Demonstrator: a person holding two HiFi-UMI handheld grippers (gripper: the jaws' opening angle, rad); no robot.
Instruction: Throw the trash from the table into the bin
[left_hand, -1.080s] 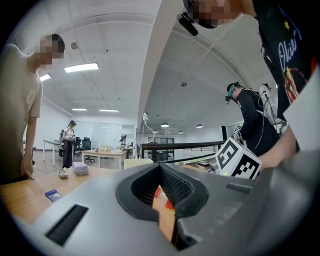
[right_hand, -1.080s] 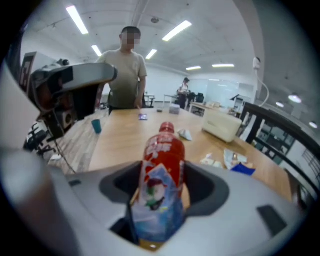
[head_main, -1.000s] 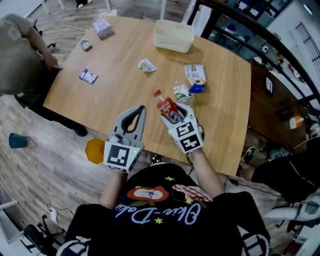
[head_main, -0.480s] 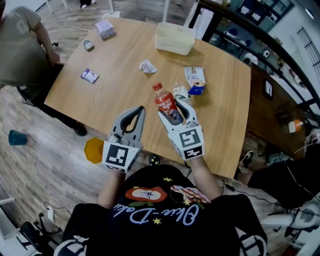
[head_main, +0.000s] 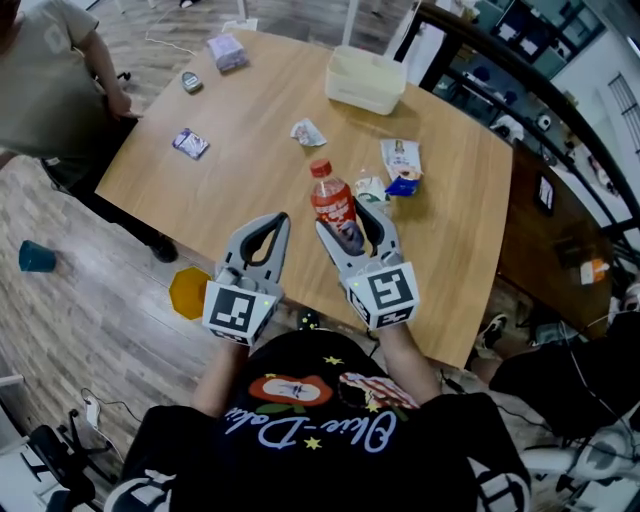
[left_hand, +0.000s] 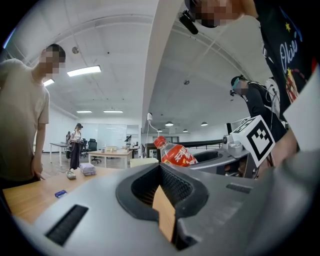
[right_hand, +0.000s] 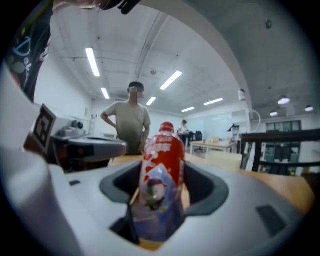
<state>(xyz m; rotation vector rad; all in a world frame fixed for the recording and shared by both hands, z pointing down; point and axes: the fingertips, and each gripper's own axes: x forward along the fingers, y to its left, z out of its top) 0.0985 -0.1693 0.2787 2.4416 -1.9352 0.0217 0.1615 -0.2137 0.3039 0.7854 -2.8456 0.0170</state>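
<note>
My right gripper (head_main: 345, 218) has lifted the red-labelled bottle (head_main: 333, 200) off the tabletop (head_main: 250, 190) and clamps it. My left gripper (head_main: 274, 220) is closed, empty. Snack wrappers (head_main: 400, 158) remain, and the bottle looks unbinned.

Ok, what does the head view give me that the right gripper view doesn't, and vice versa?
Head view only: the litter on the table, namely the purple packet, crumpled wrapper and snack bags, plus the pale tub and an orange container on the floor. Right gripper view only: the ceiling lights and distant desks. Both: the right gripper, jaws shut on the red-labelled bottle, the left gripper beside it, and a bystander.
</note>
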